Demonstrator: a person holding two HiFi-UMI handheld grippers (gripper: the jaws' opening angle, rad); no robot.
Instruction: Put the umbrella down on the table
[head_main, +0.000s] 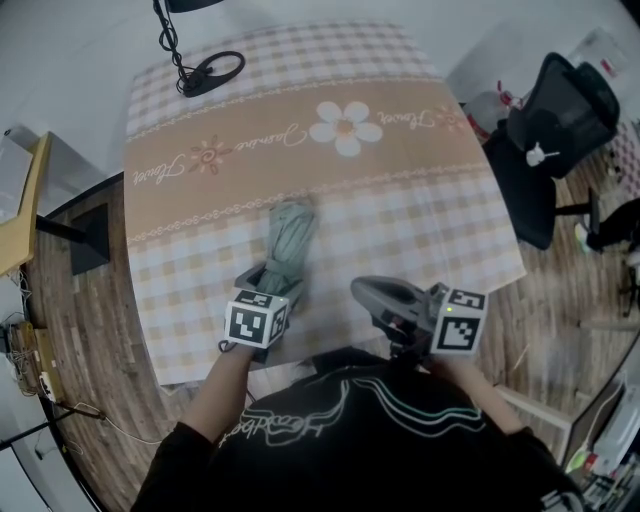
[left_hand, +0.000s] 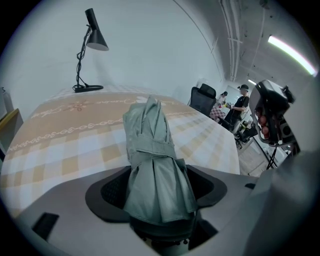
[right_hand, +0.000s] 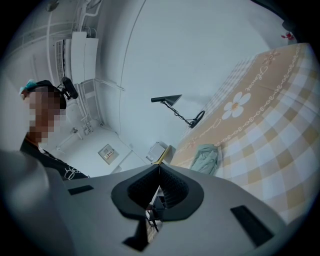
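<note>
The jaws of our left gripper (left_hand: 157, 171) stand wide apart. The folded green umbrella (head_main: 288, 235) lies between them, and the pads do not squeeze it. The umbrella rests on the checked table (head_main: 420, 215), on the near side, left of the middle. To the right, our right gripper (head_main: 368, 291) is closed on nothing. A black lamp (head_main: 207, 71) stands at the far left.

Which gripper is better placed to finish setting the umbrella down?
Left. The left gripper has its jaws open around the near end of the umbrella, which already lies on the table. It likely only needs to back off. The right gripper is shut, empty and off to the side.
</note>
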